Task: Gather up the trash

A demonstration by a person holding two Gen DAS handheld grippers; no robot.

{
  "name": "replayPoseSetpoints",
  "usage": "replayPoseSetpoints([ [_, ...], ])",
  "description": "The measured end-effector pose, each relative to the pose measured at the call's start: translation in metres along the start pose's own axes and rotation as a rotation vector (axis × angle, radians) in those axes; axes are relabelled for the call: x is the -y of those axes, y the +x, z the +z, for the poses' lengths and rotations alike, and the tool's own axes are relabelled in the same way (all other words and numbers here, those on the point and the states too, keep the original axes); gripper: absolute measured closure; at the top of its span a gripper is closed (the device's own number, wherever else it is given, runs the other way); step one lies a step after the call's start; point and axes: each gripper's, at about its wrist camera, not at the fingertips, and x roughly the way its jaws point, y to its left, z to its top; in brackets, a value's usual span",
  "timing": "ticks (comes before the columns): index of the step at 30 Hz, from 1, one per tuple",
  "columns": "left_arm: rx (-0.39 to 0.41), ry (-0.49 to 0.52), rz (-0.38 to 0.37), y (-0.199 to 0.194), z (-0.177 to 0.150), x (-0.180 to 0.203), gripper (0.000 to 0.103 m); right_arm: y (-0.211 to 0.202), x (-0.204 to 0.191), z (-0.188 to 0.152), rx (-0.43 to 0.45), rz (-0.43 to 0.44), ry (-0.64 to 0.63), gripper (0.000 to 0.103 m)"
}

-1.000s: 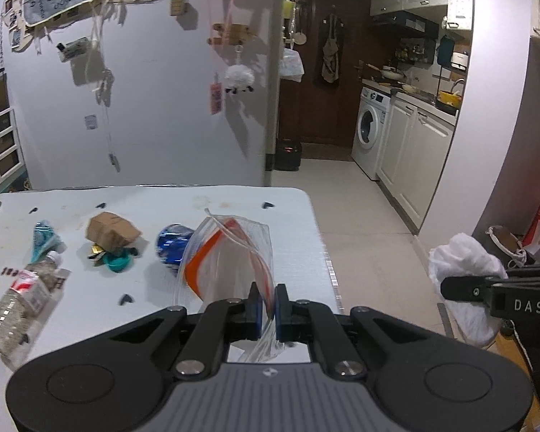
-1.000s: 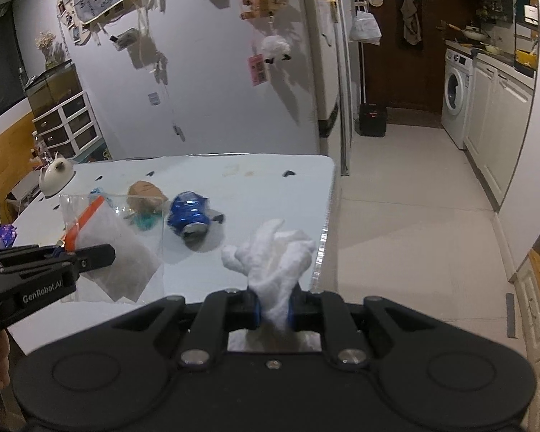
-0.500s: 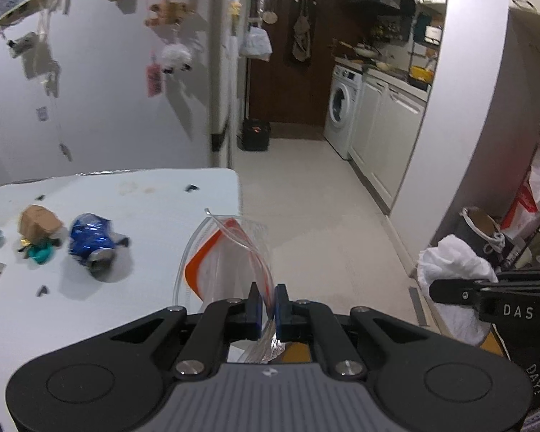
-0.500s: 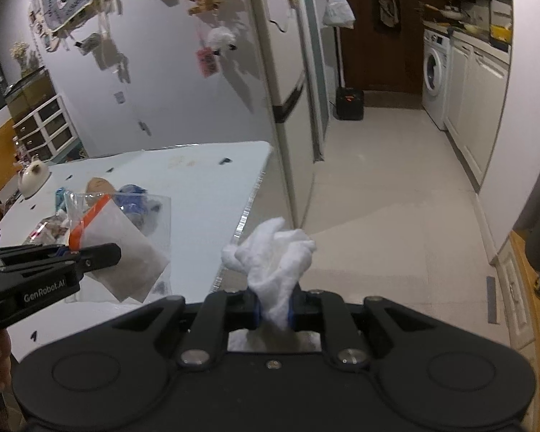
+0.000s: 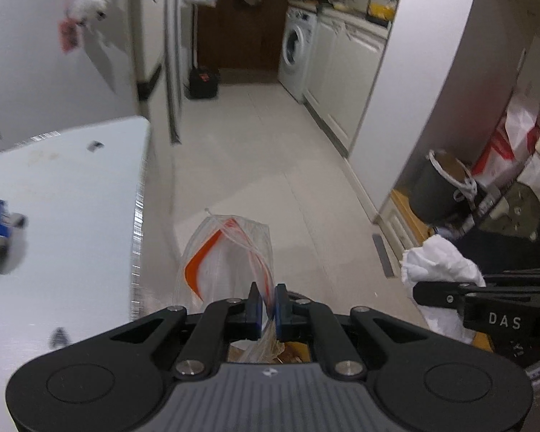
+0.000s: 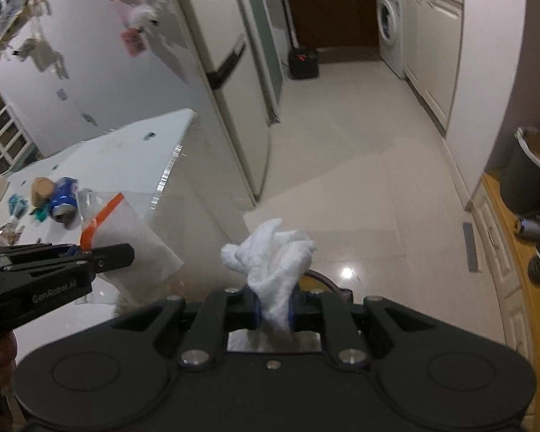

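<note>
Left gripper point(image 5: 267, 302), pitched downward, jaws clamped on a bag point(image 5: 230, 252). Right gripper point(image 6: 274, 307), likewise pitched downward beside it, jaws clamped on a tissue point(image 6: 273, 252). Both held side by side.

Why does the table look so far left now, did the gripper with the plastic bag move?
Yes. The left gripper, jaws shut on the plastic bag, has swung right, off the white table and over the floor.
</note>
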Motion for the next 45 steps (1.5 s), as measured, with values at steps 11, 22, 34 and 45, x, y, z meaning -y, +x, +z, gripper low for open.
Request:
replayPoseSetpoints([
  [11, -0.199, 0.044, -0.047, 0.108, -0.007, 0.016, 0.097, 0.087, 0.045, -0.010, -0.127, -0.022, 0.096, 0.089],
  [22, -0.359, 0.025, -0.139, 0.204, -0.032, 0.011, 0.097, 0.170, 0.077, -0.033, -0.256, -0.043, 0.183, 0.089],
  [34, -0.504, 0.058, -0.257, 0.277, -0.069, 0.022, 0.095, 0.211, 0.099, -0.051, -0.298, -0.043, 0.244, 0.089],
  [45, -0.550, 0.063, -0.211, 0.283, -0.093, 0.016, 0.061, 0.230, 0.105, -0.064, -0.313, -0.004, 0.281, 0.089],
])
